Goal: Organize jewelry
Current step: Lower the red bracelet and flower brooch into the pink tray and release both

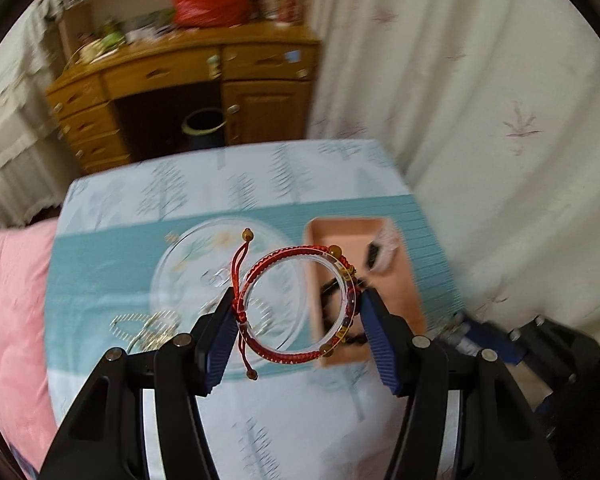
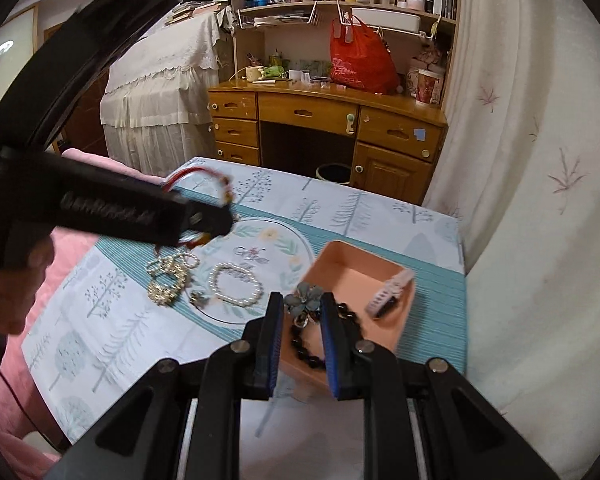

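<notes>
Jewelry mid-sort: left gripper (image 1: 298, 306) clamps a red cord bracelet (image 1: 296, 304) w/ clear bangle, up over the table, prob. bound for the pink tray (image 2: 364, 272). Right gripper (image 2: 300, 312) pinches a blue flower brooch (image 2: 303, 298) just above the tray edge. Pearl bracelet (image 2: 236, 284) waits on the cloth.

Left gripper (image 1: 298, 312): matte black angular plastic arms, triangular cut-outs, round silver pivot screws (image 1: 183, 339), ribbed dark-blue finger pads (image 1: 224, 338).

Right gripper (image 2: 300, 322): same black frame, silver screws beside ribbed blue pads (image 2: 334, 354).

Black pistol-style handle (image 2: 100, 210) with embossed lettering; bare hand (image 2: 18, 280) below it.
</notes>
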Motion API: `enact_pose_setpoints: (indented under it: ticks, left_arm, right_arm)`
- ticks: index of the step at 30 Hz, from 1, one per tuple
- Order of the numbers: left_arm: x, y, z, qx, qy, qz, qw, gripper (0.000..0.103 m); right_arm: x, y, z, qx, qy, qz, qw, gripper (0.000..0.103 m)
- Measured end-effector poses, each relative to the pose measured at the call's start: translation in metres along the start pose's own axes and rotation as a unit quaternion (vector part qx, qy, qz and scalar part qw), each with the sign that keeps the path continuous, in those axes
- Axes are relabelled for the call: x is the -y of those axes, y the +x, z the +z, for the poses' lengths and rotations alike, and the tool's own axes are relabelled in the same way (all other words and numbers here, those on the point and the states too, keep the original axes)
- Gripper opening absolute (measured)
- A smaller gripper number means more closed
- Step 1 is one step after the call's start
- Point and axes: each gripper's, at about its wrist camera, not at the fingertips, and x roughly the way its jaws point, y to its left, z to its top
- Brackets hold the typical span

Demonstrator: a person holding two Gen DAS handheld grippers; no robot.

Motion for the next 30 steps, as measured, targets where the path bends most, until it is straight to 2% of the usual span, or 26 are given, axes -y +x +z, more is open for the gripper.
enact_pose_setpoints:
  ticks: [4,10,11,12,13,14,15,16,20,23,30]
  left_arm:
    - [0.028,0.012,0.021,0.003,0.015,-0.030,0.9994,0.059]
    - [0.051,0.029,0.038,-0.001,0.022,-0.052,0.9984,0.059]
    - [0.054,0.031,0.039,-0.003,0.021,-0.053,0.9984,0.066]
    - [0.055,0.033,0.041,-0.008,0.020,-0.051,0.9985,0.089]
    - [0.056,0.036,0.042,-0.011,0.019,-0.045,0.9988,0.098]
    - [0.055,0.036,0.042,-0.009,0.017,-0.036,0.9992,0.102]
    - [0.052,0.035,0.042,-0.007,0.015,-0.034,0.9993,0.102]
    - [0.050,0.035,0.042,-0.008,0.014,-0.034,0.9993,0.102]
    - [0.030,0.034,0.041,-0.012,-0.006,-0.028,0.9995,0.102]
    - [0.010,0.034,0.035,-0.021,-0.018,-0.007,0.9996,0.102]
    - [-0.043,0.033,0.006,-0.049,-0.051,0.026,0.9971,0.102]
  right_arm:
    - [0.016,0.003,-0.006,-0.006,-0.002,-0.015,1.000,0.018]
    - [0.028,0.007,-0.010,-0.010,-0.002,-0.017,1.000,0.018]
    - [0.029,0.008,-0.010,-0.008,-0.001,-0.017,1.000,0.018]
    - [0.031,0.009,-0.010,-0.006,0.001,-0.014,1.000,0.019]
    - [0.031,0.012,-0.010,-0.011,0.003,-0.011,1.000,0.025]
    - [0.032,0.015,-0.010,-0.020,0.006,-0.011,1.000,0.032]
    - [0.032,0.018,-0.010,-0.026,0.007,-0.011,1.000,0.046]
    - [0.032,0.018,-0.011,-0.025,0.008,-0.010,1.000,0.051]
    - [0.031,0.020,-0.013,-0.025,0.015,-0.004,1.000,0.055]
    - [0.031,0.025,-0.014,-0.035,0.027,-0.001,0.999,0.058]
    - [0.028,0.039,-0.014,-0.064,0.088,0.024,0.994,0.062]
